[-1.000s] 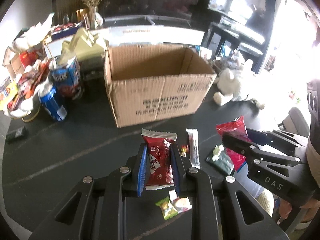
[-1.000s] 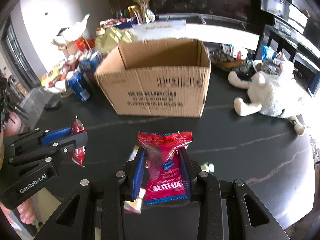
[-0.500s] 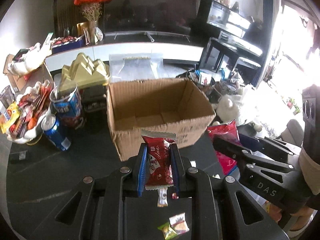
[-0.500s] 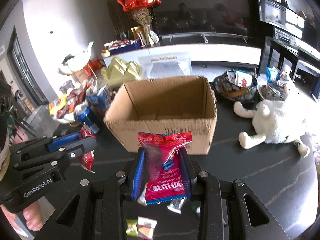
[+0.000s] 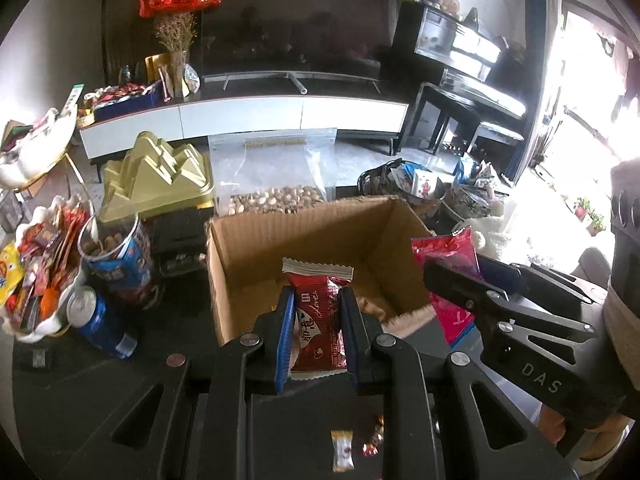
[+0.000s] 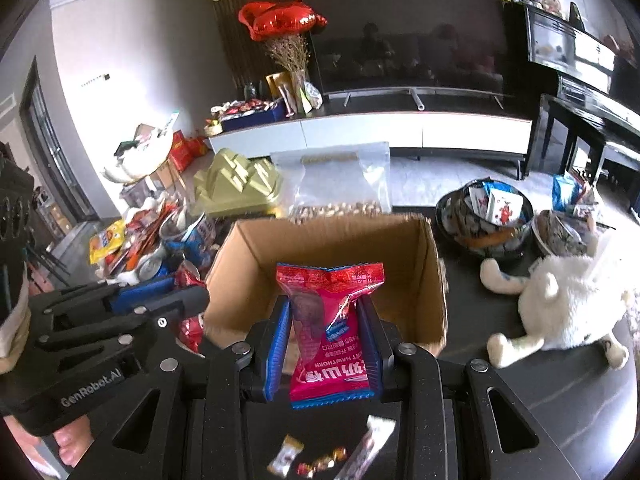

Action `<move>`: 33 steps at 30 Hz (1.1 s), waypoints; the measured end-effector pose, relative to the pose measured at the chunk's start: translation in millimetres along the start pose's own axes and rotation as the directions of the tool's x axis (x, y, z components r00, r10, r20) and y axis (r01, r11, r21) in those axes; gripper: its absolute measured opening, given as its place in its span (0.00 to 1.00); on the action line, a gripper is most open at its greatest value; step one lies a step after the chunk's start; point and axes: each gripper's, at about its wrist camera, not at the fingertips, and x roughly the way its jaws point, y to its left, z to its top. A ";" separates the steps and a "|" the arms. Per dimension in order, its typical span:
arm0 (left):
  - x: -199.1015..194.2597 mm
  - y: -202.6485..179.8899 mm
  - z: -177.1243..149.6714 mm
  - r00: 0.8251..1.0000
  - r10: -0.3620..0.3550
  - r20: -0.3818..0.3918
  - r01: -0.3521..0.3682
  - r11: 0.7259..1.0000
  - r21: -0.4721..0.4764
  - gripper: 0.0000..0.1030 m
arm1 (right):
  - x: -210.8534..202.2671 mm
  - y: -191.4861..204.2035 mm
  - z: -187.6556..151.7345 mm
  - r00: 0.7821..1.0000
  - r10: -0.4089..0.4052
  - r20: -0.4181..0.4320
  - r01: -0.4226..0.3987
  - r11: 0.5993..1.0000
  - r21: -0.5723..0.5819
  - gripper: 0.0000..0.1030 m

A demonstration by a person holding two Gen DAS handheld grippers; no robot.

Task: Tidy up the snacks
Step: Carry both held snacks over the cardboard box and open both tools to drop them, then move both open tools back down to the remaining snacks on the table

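My left gripper (image 5: 316, 300) is shut on a dark red wafer packet (image 5: 317, 320), held over the near edge of the open cardboard box (image 5: 256, 248). My right gripper (image 6: 325, 312) is shut on a pink hawthorn snack packet (image 6: 332, 328), also above the box's (image 6: 434, 280) near rim. Each gripper shows in the other's view: the right one (image 5: 448, 272) with its pink packet (image 5: 444, 248) beside the box's right wall, the left one (image 6: 188, 300) at the box's left. Small wrapped candies (image 5: 344, 444) lie on the dark table below.
Blue cans (image 5: 96, 320) and a bowl heaped with snacks (image 5: 36, 272) stand left of the box. A clear bag of nuts (image 5: 272, 172) and a gold tray (image 5: 160, 176) sit behind it. A white plush toy (image 6: 568, 304) and dark bowls (image 6: 488, 220) lie to the right.
Both grippers have risen and moved forward with their packets, from over the loose snacks on the table to the box's near rim. The box now looks closer and its inside shows.
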 end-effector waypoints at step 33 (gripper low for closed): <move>-59.0 -20.5 -63.0 0.989 0.064 0.130 -0.071 0.996 0.052 0.52 | -54.2 8.9 -64.2 0.995 -0.053 0.080 0.056 0.998 -0.032 0.50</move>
